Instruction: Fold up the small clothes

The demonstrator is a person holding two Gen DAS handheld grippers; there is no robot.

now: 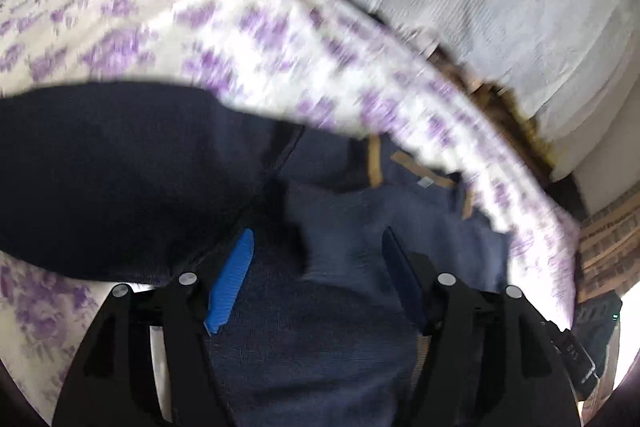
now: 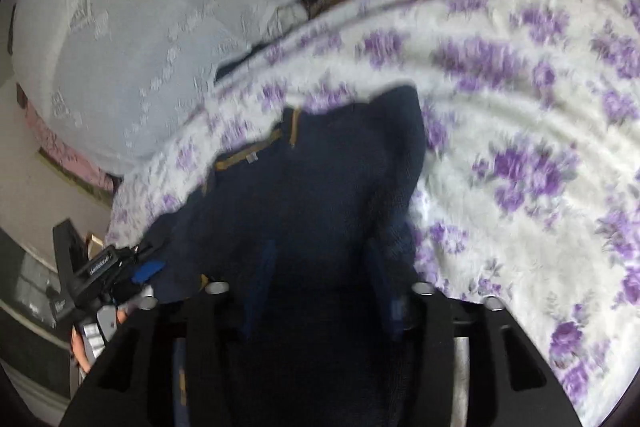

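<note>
Fleecy purple-flowered white blanket (image 2: 520,99) under soft navy knit garment (image 2: 320,179); left gripper (image 1: 316,255) and right gripper (image 2: 320,259) jaws apart, empty.

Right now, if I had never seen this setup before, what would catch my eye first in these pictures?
First, the dark navy garment with tan trim at its neck, lying in the middle on a white blanket with purple flowers. Next, the two black grippers in the foreground: the left gripper with its blue finger pad, and the right gripper, both standing open over the navy cloth. Behind, pale grey bedding is heaped.
</note>
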